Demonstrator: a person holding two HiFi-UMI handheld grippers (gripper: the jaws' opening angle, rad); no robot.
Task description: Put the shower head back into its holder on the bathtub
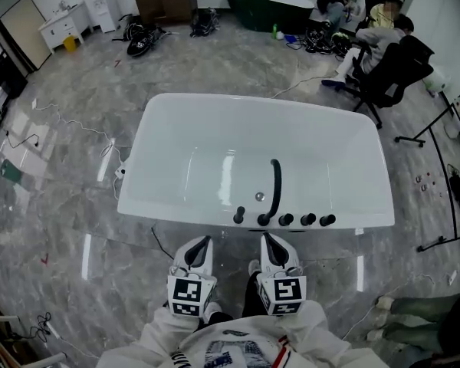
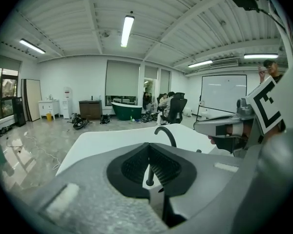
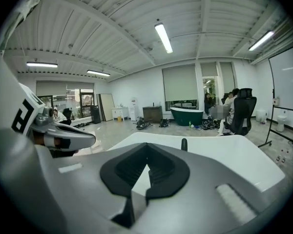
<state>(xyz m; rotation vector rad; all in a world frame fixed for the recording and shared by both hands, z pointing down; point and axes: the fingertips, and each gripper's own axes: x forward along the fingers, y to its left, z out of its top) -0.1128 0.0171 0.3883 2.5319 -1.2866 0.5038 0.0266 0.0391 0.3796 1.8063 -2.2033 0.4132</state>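
Note:
A white bathtub [image 1: 215, 129] stands in front of me on the grey marble floor. On its near rim is a row of black fittings: a curved spout [image 1: 275, 186], several knobs [image 1: 307, 219], and at the left end a slim black shower head [image 1: 239, 215] standing upright. Through the left gripper view's jaw gap the same thin rod [image 2: 149, 172] shows. My left gripper [image 1: 202, 244] and right gripper [image 1: 270, 241] hover side by side just short of the rim. Both are shut with nothing in them.
At the back stands a dark green bathtub [image 1: 267, 6], with people seated on office chairs [image 1: 383, 67] to its right. Cables and bags [image 1: 142, 38] lie on the far floor. Stand legs [image 1: 445, 136] are at the right, a white cabinet [image 1: 61, 25] at the back left.

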